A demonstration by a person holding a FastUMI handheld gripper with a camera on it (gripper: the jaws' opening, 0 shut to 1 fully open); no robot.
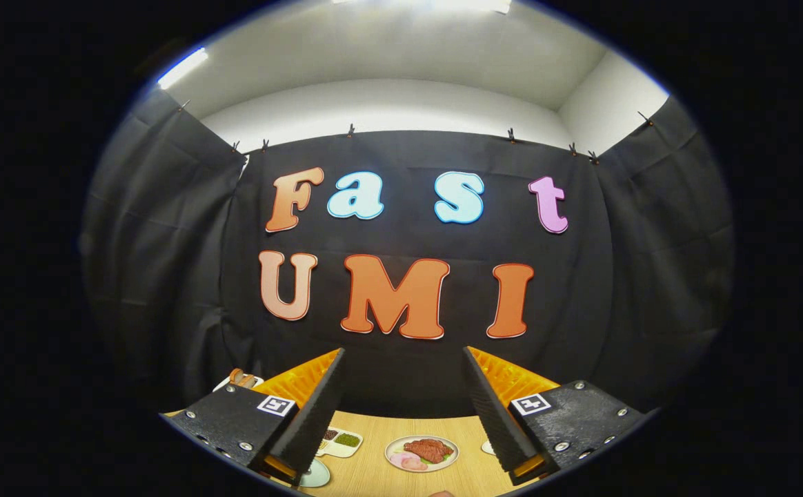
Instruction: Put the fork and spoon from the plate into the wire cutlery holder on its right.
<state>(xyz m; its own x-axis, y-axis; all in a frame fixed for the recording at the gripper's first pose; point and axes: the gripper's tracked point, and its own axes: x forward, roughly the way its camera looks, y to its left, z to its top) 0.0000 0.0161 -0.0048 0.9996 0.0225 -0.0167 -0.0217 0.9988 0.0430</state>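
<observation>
- Lit evenly from ceiling lamps (182, 67) overhead, glaring white.
- Dim on the dark curtain (153, 276); brighter on the wooden table (374, 469).
- Strongly bowed toward the edges; fairly sharp at centre.

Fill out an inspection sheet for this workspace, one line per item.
Surface: wooden table, light brown, seen low between the fingers.
Job's things: fork, spoon and wire holder cannot be made out; a plate with food sits on the table between the fingers.
Clutter: a small divided dish with dark and green fillings beside the left-hand finger; a pale round dish under that finger; another white dish edge by the right-hand finger.
Gripper: gripper open, fingers spread wide, held above the table, touching nothing.
Cables: nothing seen.
Surroundings: black cloth wall clipped up around the booth, white ceiling with a light strip.
</observation>
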